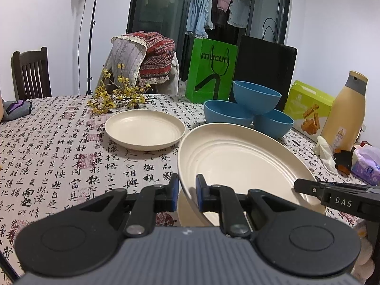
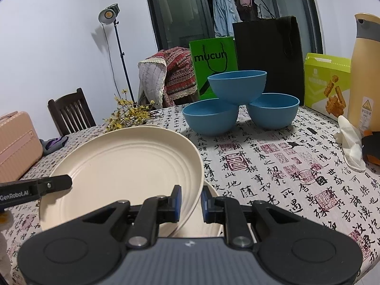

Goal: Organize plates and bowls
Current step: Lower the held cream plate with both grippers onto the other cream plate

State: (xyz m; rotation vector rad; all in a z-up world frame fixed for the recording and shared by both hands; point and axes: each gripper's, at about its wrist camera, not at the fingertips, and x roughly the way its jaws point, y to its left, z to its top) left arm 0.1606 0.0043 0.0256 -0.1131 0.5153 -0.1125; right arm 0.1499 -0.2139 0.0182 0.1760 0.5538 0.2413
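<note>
A large cream plate (image 1: 237, 161) (image 2: 128, 166) hangs tilted just above the table, held at two sides. My left gripper (image 1: 187, 185) is shut on its left rim. My right gripper (image 2: 191, 197) is shut on the opposite rim, and its finger (image 1: 308, 188) shows at the right of the left wrist view. Directly beneath lies a second cream plate (image 2: 209, 223), mostly hidden. Farther back on the patterned cloth rests a third, smaller-looking cream plate (image 1: 144, 128). Behind them, three blue bowls form a pyramid, the top bowl (image 1: 256, 97) (image 2: 237, 85) resting on two others.
Behind the bowls stand a green paper bag (image 1: 209, 71) and a black bag (image 1: 266, 68). A snack box (image 1: 308, 104), a tan bottle (image 1: 344, 114) and a tissue pack (image 1: 365, 166) crowd the right edge. Yellow flower twigs (image 1: 116, 97) lie at the back left, beyond them a chair (image 1: 30, 73).
</note>
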